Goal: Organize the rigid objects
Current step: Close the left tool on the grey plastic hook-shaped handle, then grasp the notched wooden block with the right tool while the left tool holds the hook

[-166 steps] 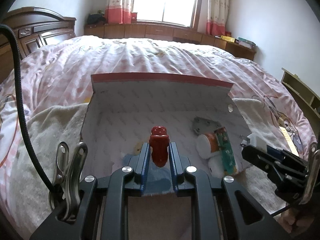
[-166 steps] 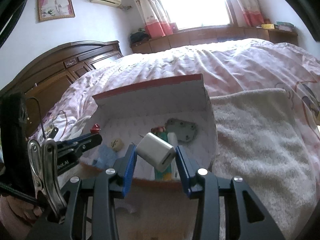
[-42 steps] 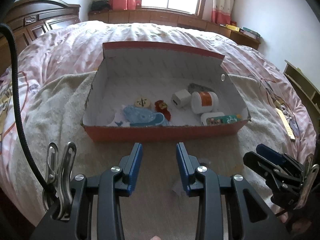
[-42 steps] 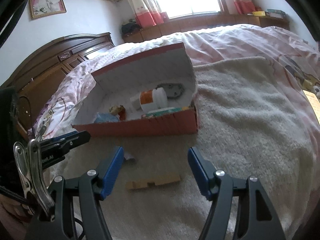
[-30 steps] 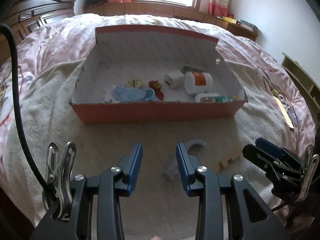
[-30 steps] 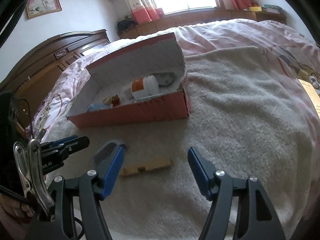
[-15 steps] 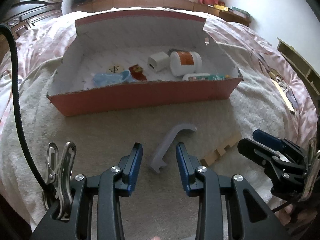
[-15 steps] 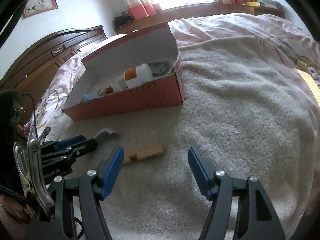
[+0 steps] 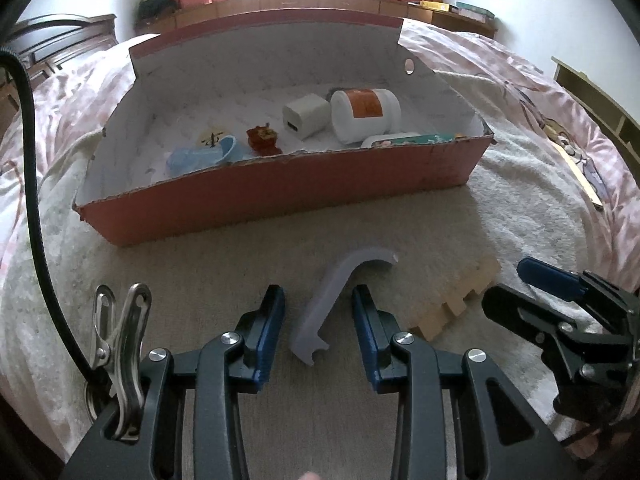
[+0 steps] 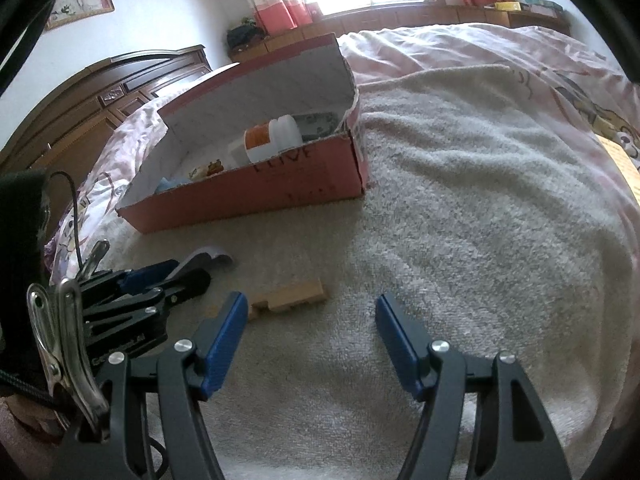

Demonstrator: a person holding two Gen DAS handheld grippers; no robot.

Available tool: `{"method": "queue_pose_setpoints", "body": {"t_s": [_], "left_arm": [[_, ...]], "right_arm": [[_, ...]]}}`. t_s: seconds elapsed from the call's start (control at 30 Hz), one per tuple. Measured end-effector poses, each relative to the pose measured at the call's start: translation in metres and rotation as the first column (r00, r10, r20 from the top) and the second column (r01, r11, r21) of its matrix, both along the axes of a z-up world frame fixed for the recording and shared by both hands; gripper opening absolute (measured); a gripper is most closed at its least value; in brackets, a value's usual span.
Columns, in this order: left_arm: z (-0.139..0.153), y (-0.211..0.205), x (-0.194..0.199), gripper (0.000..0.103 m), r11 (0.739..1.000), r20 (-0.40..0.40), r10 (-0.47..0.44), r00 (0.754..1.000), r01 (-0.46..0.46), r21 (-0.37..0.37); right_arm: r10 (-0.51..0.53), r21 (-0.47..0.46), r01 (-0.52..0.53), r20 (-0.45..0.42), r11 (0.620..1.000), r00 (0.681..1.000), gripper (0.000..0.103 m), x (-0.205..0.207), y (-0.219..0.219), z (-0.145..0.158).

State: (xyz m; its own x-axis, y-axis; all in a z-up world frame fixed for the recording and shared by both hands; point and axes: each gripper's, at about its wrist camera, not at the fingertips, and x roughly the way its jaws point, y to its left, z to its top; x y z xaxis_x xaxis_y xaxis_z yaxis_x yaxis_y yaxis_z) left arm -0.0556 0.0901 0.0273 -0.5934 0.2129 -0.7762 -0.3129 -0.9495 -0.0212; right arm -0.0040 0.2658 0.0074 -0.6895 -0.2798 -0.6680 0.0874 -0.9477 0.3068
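Note:
A red cardboard box (image 9: 280,188) lies open on the beige blanket; it also shows in the right wrist view (image 10: 256,196). It holds a white charger cube (image 9: 306,116), a white jar with an orange label (image 9: 366,114), a small red toy (image 9: 262,138), a blue piece (image 9: 200,158) and a flat packet (image 9: 408,140). A curved translucent grey piece (image 9: 332,300) lies on the blanket between the open fingers of my left gripper (image 9: 319,320). A notched wooden block (image 10: 290,296) lies just ahead and left of my open, empty right gripper (image 10: 312,320).
The beige blanket (image 10: 480,200) covers a pink quilted bed. A dark wooden headboard (image 10: 100,108) stands at the left. A wooden shelf (image 9: 592,96) stands at the right of the bed. A low cabinet runs under the window (image 9: 304,0).
Both grippers let go of the red toy and the charger cube into the box, then drew back and dropped low. My left gripper now straddles the grey piece; my right nears the wooden block.

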Motion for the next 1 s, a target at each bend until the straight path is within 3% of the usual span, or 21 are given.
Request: {"method": "queue_pose_setpoints", "body": {"t_s": [0.17,0.3,0.43,0.63,1.0], "left_arm": [[-0.001,0.002,0.001,0.035,1.0,-0.025,-0.011,1.0,0.01,-0.014],[0.001,-0.002,0.003,0.017,1.0,-0.042,-0.004,0.999,0.003,-0.015],[0.004,-0.015,0.004,0.017,0.999,-0.043,0.028,0.999,-0.027,0.017],[0.011,-0.04,0.008,0.017,0.995,-0.062,0.078,0.995,-0.074,0.061],[0.007,-0.073,0.012,0.017,0.983,-0.039,0.142,0.989,-0.136,0.123]], "right_arm": [[-0.001,0.003,0.001,0.0,1.0,1.0,0.07,0.001,0.0,-0.001],[0.0,0.013,0.0,-0.001,1.0,1.0,0.07,0.001,-0.002,-0.001],[0.001,0.035,-0.001,0.001,0.999,1.0,0.071,0.001,-0.006,-0.001],[0.023,0.114,-0.024,0.011,0.993,1.0,0.081,-0.001,-0.023,0.0],[0.082,0.242,-0.08,0.004,0.967,0.997,0.087,-0.013,-0.056,-0.003]]}}
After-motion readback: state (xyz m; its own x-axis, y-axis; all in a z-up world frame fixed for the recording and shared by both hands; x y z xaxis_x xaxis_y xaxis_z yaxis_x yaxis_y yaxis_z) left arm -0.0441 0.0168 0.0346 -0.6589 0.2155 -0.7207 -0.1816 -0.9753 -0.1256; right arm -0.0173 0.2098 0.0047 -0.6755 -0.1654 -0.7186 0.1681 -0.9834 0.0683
